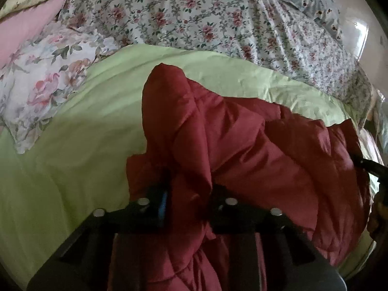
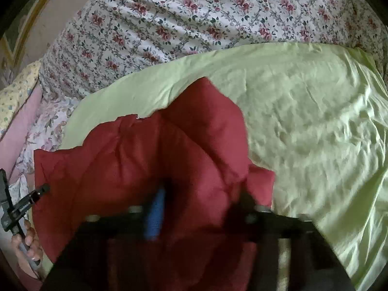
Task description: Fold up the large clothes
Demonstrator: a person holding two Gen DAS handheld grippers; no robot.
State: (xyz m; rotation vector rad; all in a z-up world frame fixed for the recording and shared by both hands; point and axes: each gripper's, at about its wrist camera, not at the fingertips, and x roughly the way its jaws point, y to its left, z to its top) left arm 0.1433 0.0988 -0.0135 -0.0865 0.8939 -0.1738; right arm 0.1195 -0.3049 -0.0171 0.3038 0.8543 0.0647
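A dark red quilted garment [image 1: 242, 150] lies bunched on a light green sheet [image 1: 72, 133]; it also shows in the right wrist view [image 2: 145, 160]. My left gripper [image 1: 189, 194] is shut on a raised fold of the red garment, cloth filling the gap between its fingers. My right gripper [image 2: 201, 206] is shut on another part of the red garment, lifted over the green sheet [image 2: 303, 121]. The left gripper's body [image 2: 21, 206] shows at the left edge of the right wrist view, held by a hand.
A floral bedspread [image 1: 206, 19] covers the bed behind the green sheet. A floral pillow [image 1: 43, 80] and a pink pillow [image 1: 21, 29] lie at the left. The right gripper's tip [image 1: 371, 167] shows at the right edge.
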